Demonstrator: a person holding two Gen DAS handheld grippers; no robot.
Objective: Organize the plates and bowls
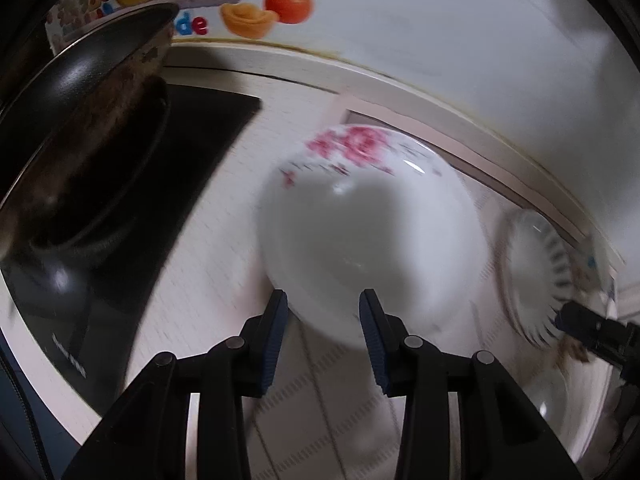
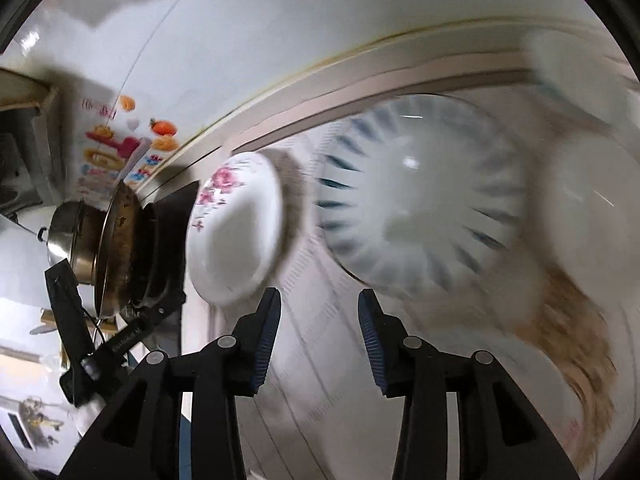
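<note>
A white bowl with pink flowers (image 1: 368,236) sits on the pale counter (image 1: 208,248) right in front of my left gripper (image 1: 323,300), which is open with its near rim between the fingertips. It shows at the left in the right wrist view (image 2: 236,228). A white plate with blue radial stripes (image 2: 420,204) lies ahead of my open, empty right gripper (image 2: 319,298); it also shows in the left wrist view (image 1: 528,276). Another white dish (image 2: 592,216), blurred, lies further right.
A black induction hob (image 1: 152,200) with a dark pan (image 1: 92,92) stands on the left. The white wall (image 1: 440,40) with colourful stickers (image 1: 288,2) runs behind the counter. A brown smear or cloth (image 2: 576,332) lies at the right, blurred. The right gripper's fingers (image 1: 592,328) show at the right edge.
</note>
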